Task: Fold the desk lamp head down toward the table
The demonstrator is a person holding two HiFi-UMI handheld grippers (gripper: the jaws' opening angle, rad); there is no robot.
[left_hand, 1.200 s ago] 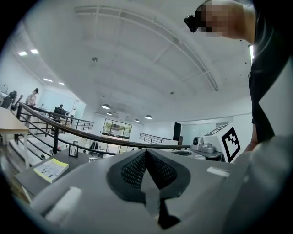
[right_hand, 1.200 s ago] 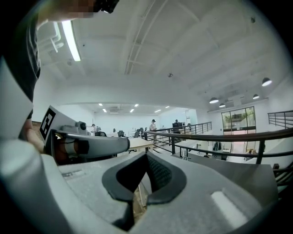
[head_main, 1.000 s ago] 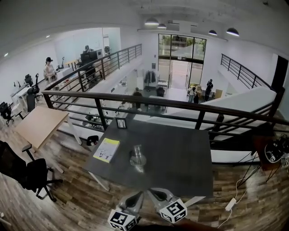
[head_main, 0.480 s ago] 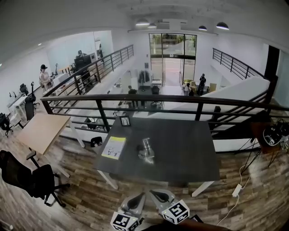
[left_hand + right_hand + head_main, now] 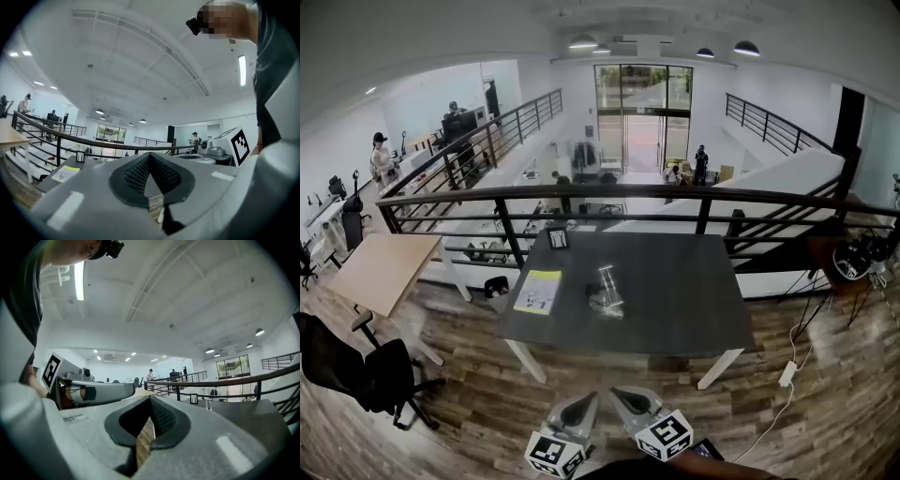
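The desk lamp [image 5: 607, 291] is a small silvery thing in the middle of the dark grey table [image 5: 684, 300]; its pose is too small to tell. In the right gripper view the lamp [image 5: 207, 403] shows far off on the tabletop. My left gripper [image 5: 589, 401] and right gripper [image 5: 617, 395] hang side by side at the bottom of the head view, over the wooden floor short of the table's front edge. Both are shut and hold nothing. The left gripper [image 5: 150, 155] and the right gripper [image 5: 151, 399] each point level toward the table.
A yellow booklet [image 5: 538, 291] lies on the table's left part and a small picture frame [image 5: 557, 238] stands at its far edge. A black railing [image 5: 609, 195] runs behind the table. A wooden desk [image 5: 384, 267] and office chair [image 5: 356, 370] stand left; a power strip [image 5: 787, 373] lies right.
The table has slid up and away in the head view: floor now shows between its front edge and both grippers. The grippers stay shut, side by side.
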